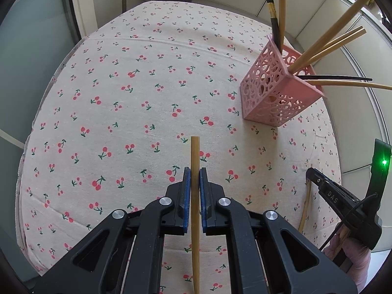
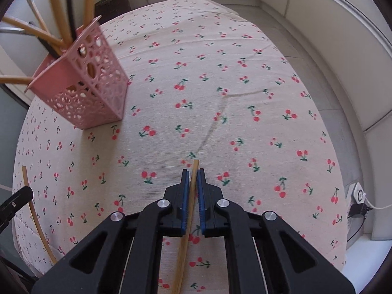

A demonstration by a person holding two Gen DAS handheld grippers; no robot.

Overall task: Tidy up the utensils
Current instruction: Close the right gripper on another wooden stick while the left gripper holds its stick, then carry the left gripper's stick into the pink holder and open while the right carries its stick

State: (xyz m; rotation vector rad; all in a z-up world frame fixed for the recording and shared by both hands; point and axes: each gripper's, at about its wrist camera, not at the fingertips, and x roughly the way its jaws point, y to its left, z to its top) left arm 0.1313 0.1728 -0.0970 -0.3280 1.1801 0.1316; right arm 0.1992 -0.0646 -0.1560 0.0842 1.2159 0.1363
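Observation:
In the left wrist view my left gripper (image 1: 195,171) is shut on a pale bamboo chopstick (image 1: 195,152), whose tip sticks out past the blue pads above the cherry-print tablecloth (image 1: 122,98). A pink perforated holder (image 1: 269,93) stands to the upper right with several bamboo and black chopsticks fanning out of it. My right gripper (image 1: 310,171) shows at the right edge with a thin stick (image 1: 306,203) beside it. In the right wrist view my right gripper (image 2: 193,171) is shut on another bamboo chopstick (image 2: 182,257). The holder (image 2: 98,85) stands at the upper left there.
The table edge curves round on all sides, with tiled floor and pale cabinet fronts beyond. A white plug adapter with a cable (image 2: 359,196) lies on the floor at the right. A dark piece of furniture (image 2: 112,2) stands behind the table. My left gripper (image 2: 24,191) shows at the left edge.

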